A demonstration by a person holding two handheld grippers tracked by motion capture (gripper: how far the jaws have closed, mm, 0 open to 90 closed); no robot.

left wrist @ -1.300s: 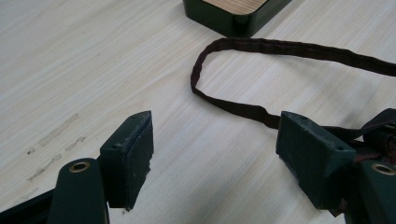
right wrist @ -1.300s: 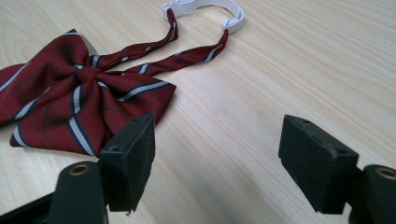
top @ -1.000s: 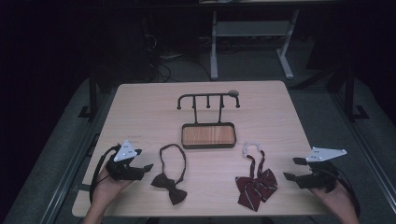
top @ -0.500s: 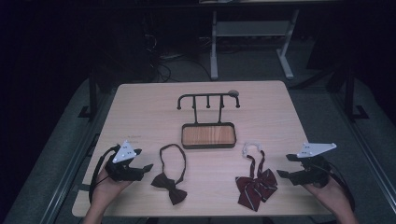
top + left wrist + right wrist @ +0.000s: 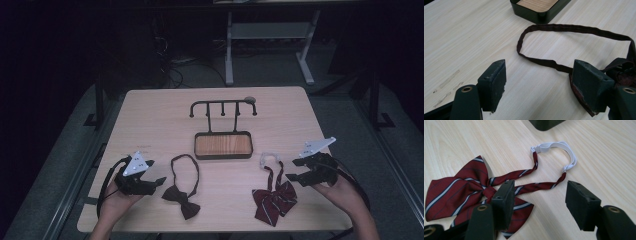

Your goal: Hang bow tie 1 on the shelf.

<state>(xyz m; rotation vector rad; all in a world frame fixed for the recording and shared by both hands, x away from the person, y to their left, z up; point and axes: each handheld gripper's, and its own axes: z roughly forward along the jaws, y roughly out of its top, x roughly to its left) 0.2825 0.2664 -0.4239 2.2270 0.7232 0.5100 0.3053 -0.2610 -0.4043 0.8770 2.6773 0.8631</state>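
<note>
A dark maroon bow tie (image 5: 182,196) with a looped strap (image 5: 574,28) lies on the table's front left. My left gripper (image 5: 159,181) stands open just left of it, with bare tabletop between its jaws. A red striped bow tie (image 5: 273,199) with a white elastic band (image 5: 557,145) lies at the front right. My right gripper (image 5: 291,169) is open just right of it, its jaws low over the striped straps (image 5: 534,185). A black stand with hooks (image 5: 223,107) rises from a wood-lined tray (image 5: 223,145) at the table's middle.
The light wooden table (image 5: 150,120) is bare around the stand. A metal desk frame (image 5: 265,35) and cables stand on the dark floor behind. Table edges run close beside both hands.
My right gripper has moved left and toward the striped bow tie. The left gripper has barely shifted.
</note>
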